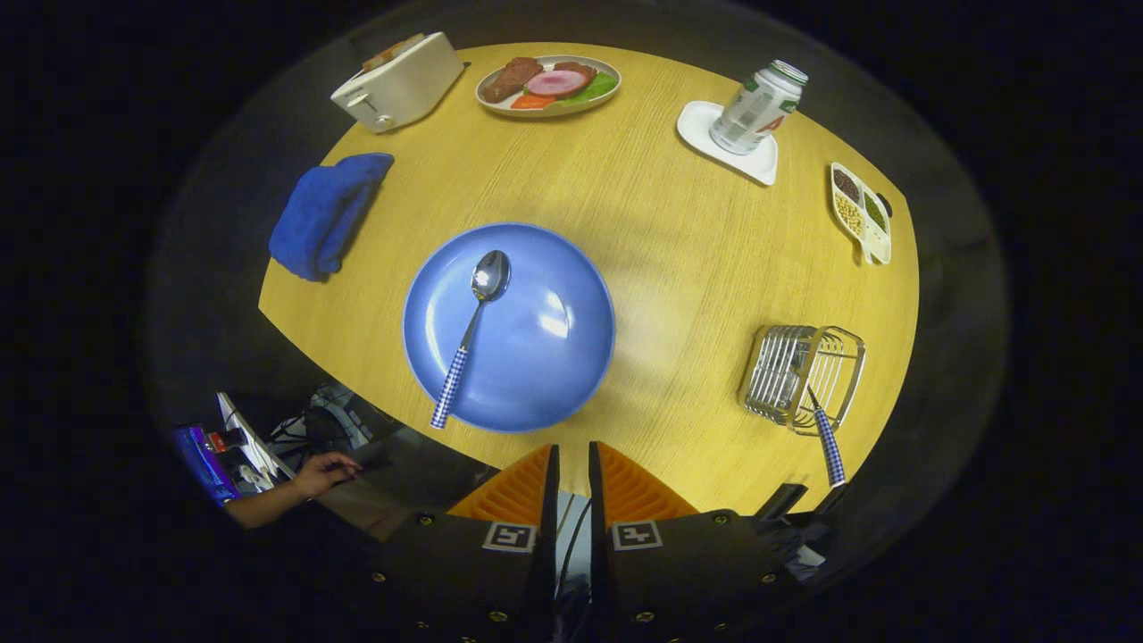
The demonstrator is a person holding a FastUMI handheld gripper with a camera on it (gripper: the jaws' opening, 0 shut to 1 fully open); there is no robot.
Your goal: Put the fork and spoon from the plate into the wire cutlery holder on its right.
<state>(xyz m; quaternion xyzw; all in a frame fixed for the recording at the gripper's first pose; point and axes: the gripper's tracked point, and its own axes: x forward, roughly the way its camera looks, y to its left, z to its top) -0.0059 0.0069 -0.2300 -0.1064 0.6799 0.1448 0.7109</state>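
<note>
I hold my tool (572,464) high over the near edge of the round bench (696,268), its 2 fingers nearly closed with only a thin gap between them and nothing in it, so it carries nothing. Just beyond the fingers sits the blue plate (536,357), and the spoon (469,344) lies across its left half, bowl toward the far side and checked handle sticking out over the near rim, which I judge gives me a free end to pinch. Well to the right of the plate stands the wire holder (799,377); the fork (826,438) already leans in it, checked handle poking out toward me, so I reckon 1 of 2 pieces is done. Farther off are a blue cloth (326,214), a toaster (399,82), a plate of food (547,85), a can (759,107) on a white coaster (705,129) and a divided dish (860,212).
</note>
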